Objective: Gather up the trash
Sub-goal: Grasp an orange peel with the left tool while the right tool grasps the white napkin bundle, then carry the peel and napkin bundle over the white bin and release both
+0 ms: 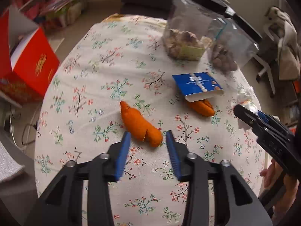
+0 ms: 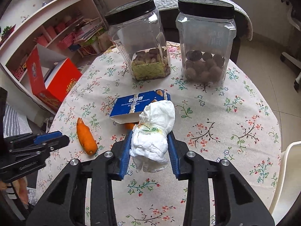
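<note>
My right gripper (image 2: 150, 132) is shut on a crumpled white paper wad (image 2: 154, 131) and holds it above the floral tablecloth (image 2: 216, 124). The same wad (image 1: 246, 96) shows at the right edge of the left wrist view, in the right gripper (image 1: 244, 113). My left gripper (image 1: 147, 137) stands open over the near end of an orange carrot piece (image 1: 140, 124), its pads apart from it. A torn blue biscuit box (image 1: 196, 84) lies farther right, with a second orange piece (image 1: 201, 107) poking out from under it.
Two clear jars with black lids, one with nuts (image 2: 143, 43) and one with brown balls (image 2: 206, 41), stand at the back of the table. An open red box (image 2: 56, 82) sits off the table's left edge by a white shelf (image 2: 47, 18). A white chair (image 2: 287, 169) is at the right.
</note>
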`<state>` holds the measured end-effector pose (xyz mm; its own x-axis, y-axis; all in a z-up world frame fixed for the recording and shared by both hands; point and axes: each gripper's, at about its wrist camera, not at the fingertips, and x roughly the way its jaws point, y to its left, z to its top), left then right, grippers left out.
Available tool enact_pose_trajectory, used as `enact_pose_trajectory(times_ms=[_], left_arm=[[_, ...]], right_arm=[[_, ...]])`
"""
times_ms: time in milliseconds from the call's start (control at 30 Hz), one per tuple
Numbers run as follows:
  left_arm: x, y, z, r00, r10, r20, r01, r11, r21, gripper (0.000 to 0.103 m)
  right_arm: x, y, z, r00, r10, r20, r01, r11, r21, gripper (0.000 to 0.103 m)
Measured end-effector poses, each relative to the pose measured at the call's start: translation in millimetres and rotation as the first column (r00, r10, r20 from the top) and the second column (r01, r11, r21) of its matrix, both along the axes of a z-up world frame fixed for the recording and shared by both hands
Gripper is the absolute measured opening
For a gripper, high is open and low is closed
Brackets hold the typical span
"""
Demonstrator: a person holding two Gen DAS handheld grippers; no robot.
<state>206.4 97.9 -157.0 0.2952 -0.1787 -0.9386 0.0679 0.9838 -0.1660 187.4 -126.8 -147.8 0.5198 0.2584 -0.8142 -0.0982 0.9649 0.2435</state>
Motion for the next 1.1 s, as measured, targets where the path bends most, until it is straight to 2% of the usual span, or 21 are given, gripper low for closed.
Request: enact_pose_trajectory(times_ms=[67, 100, 233, 467, 500, 533, 567, 633, 800, 933, 1100], left_arm=[[8, 11, -17, 0.993, 0.094, -0.075, -0.098, 0.994, -0.043, 0.051], [11, 13, -22, 0.988, 0.124, -0.087, -0.129, 0.991, -0.047, 0.051], [19, 8, -26, 0.978, 0.2, -0.061, -0.201, 0.979, -0.018, 0.052], [30, -10, -49, 0.974, 0.207, -0.091, -0.203, 0.978, 0.045, 0.05], [30, -10, -52, 0.974, 0.207, -0.093, -0.203, 0.978, 0.052, 0.049], [29, -10, -51, 0.975, 0.209, -0.079, -0.205, 0.977, 0.06, 0.043], [29, -10, -49, 0.976, 0.205, -0.07, -0.201, 0.978, 0.054, 0.031], [28, -4, -43, 0.976, 0.205, -0.074, -0.206, 0.978, -0.012, 0.02], [19, 3, -8, 0.975, 0.221, 0.033, -0.217, 0.973, -0.084, 0.019], [12, 2, 21, 0.973, 0.208, 0.096, -0.191, 0.968, -0.163, 0.019], [0, -10, 46, 0.966, 0.191, 0.173, -0.161, 0.972, -0.172, 0.019]], right_arm=[[-1, 0, 3, 1.0, 0.002, 0.008, -0.002, 1.0, -0.004, 0.034], [-2, 1, 3, 1.0, 0.002, 0.009, -0.002, 1.0, -0.004, 0.034], [-4, -4, 5, 1.0, -0.005, 0.01, 0.005, 1.0, 0.002, 0.034], [-10, -7, 8, 1.0, 0.009, 0.01, -0.009, 1.0, 0.009, 0.034], [-10, -8, 9, 1.0, 0.011, 0.013, -0.011, 1.0, 0.011, 0.034], [-12, -9, 11, 1.0, 0.012, 0.016, -0.012, 1.0, 0.013, 0.034], [-13, -10, 14, 1.0, 0.012, 0.021, -0.013, 1.0, 0.018, 0.034], [-15, -13, 18, 0.999, 0.011, 0.031, -0.012, 1.0, 0.025, 0.034], [-20, -20, 31, 0.998, 0.002, 0.056, -0.005, 0.999, 0.051, 0.034], [-24, -23, 41, 0.997, -0.005, 0.076, 0.0, 0.998, 0.066, 0.034], [-33, -31, 52, 0.994, -0.02, 0.11, 0.013, 0.998, 0.061, 0.034]])
